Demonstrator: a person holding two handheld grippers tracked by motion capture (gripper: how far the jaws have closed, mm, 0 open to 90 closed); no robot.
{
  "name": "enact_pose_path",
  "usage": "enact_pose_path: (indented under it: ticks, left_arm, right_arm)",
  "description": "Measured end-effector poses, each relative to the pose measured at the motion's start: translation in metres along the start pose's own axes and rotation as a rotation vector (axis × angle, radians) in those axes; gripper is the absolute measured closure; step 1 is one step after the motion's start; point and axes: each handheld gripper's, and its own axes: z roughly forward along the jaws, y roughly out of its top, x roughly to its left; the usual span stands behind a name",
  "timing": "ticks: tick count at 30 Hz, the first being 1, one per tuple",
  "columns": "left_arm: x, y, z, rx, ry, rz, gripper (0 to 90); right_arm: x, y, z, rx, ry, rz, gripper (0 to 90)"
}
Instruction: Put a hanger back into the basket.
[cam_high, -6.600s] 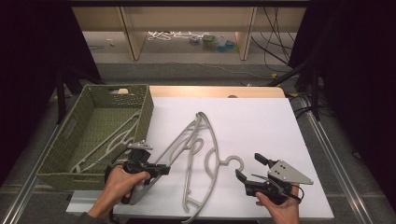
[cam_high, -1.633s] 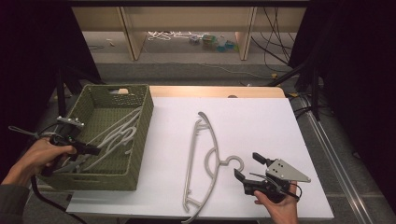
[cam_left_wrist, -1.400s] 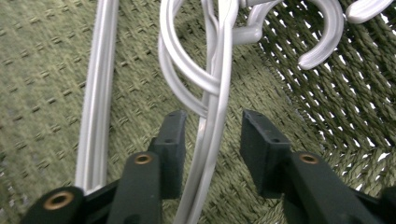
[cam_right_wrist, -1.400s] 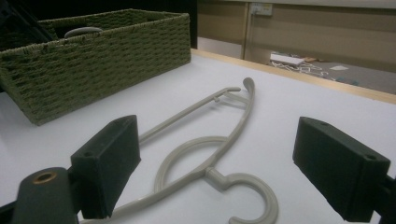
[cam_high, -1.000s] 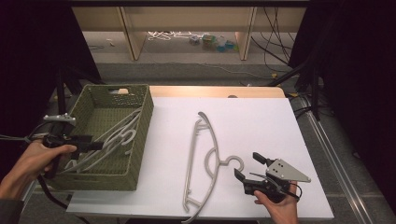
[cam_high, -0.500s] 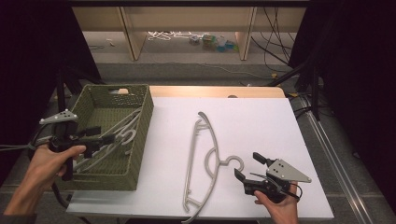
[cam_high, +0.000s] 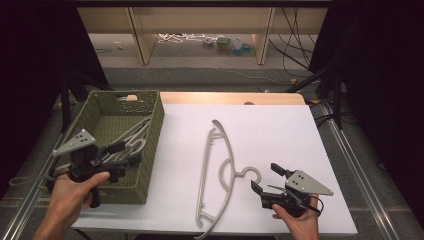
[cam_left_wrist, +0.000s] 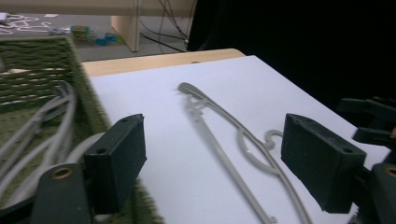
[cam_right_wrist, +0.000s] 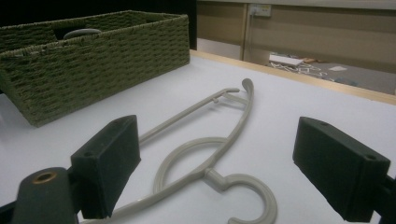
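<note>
Left tool (cam_high: 122, 154) (jaws just opened, empty) hovers over the basket's (cam_high: 152, 145) near rim; bare table (cam_high: 280, 130) flanks the hanger (cam_high: 220, 170).

The left gripper (cam_high: 125, 154) hangs over the near corner of the basket (cam_high: 150, 150), its jaws spread wide with nothing between them; they have just been opening. The right gripper (cam_high: 266, 179), far right of the basket, rests low with jaws apart and empty, pointing towards it.
</note>
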Motion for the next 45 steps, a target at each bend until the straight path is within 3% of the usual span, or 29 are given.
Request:
enact_pose_path:
  ticks: [7, 9, 11, 15, 18, 21, 22, 23, 25, 26, 28, 31, 34, 35, 36, 43, 45]
  left_arm:
    - [-0.028, -0.016, 0.014, 0.024, -0.051, 0.006, 22.0]
    - [-0.038, -0.023, 0.019, 0.036, -0.068, 0.014, 22.1]
    - [-0.045, -0.029, 0.024, 0.046, -0.079, 0.007, 22.1]
    - [-0.056, -0.039, 0.037, 0.076, -0.106, 0.023, 22.2]
    - [-0.061, -0.045, 0.045, 0.091, -0.119, 0.028, 22.2]
    - [-0.071, -0.05, 0.05, 0.117, -0.127, 0.03, 22.4]
    - [-0.074, -0.05, 0.051, 0.117, -0.129, 0.061, 22.4]
    - [-0.078, -0.05, 0.051, 0.118, -0.126, 0.058, 22.4]
    - [-0.085, -0.048, 0.053, 0.134, -0.144, 0.049, 23.2]
    - [-0.088, -0.047, 0.054, 0.142, -0.133, 0.055, 23.0]
    - [-0.096, -0.046, 0.056, 0.127, -0.108, 0.075, 19.8]
    - [-0.111, -0.046, 0.065, 0.164, -0.178, 0.05, 20.3]
    - [-0.123, -0.045, 0.08, 0.188, -0.208, 0.081, 19.5]
    - [-0.124, -0.045, 0.085, 0.199, -0.218, 0.102, 19.5]
    - [-0.126, -0.045, 0.09, 0.199, -0.219, 0.089, 19.5]
    - [-0.126, -0.042, 0.119, 0.241, -0.198, 0.132, 19.6]
    - [-0.125, -0.042, 0.125, 0.242, -0.19, 0.126, 19.6]
  right_arm:
    - [0.0, 0.0, -0.001, -0.001, 0.002, 0.002, 15.6]
    - [0.002, 0.0, -0.001, 0.004, 0.012, 0.029, 15.6]
    - [0.001, 0.0, -0.001, -0.002, -0.001, 0.014, 15.6]
    - [0.002, 0.001, -0.001, 0.012, 0.013, 0.025, 15.6]
    - [0.0, 0.001, -0.001, -0.007, 0.003, 0.006, 15.6]
    - [0.001, 0.001, -0.001, 0.013, 0.011, 0.032, 15.6]
    - [0.001, 0.001, -0.002, 0.014, 0.012, 0.033, 15.6]
    - [0.0, 0.001, -0.001, 0.005, 0.004, 0.018, 15.6]
    - [0.001, 0.0, -0.001, 0.013, 0.011, 0.032, 15.6]
    - [-0.001, 0.001, -0.001, 0.0, 0.0, 0.01, 15.6]
    - [-0.001, 0.0, -0.001, -0.004, 0.0, 0.01, 15.6]
    - [-0.001, 0.0, -0.001, -0.012, -0.004, 0.011, 15.6]
    - [0.0, 0.0, -0.001, -0.01, -0.002, 0.01, 15.6]
    - [0.0, 0.0, -0.001, -0.005, 0.004, 0.016, 15.6]
    - [0.001, 0.0, -0.002, -0.002, 0.006, 0.023, 15.6]
    - [0.0, 0.001, -0.003, 0.014, 0.006, 0.031, 15.6]
    - [0.0, 0.001, -0.003, 0.013, 0.011, 0.03, 15.6]
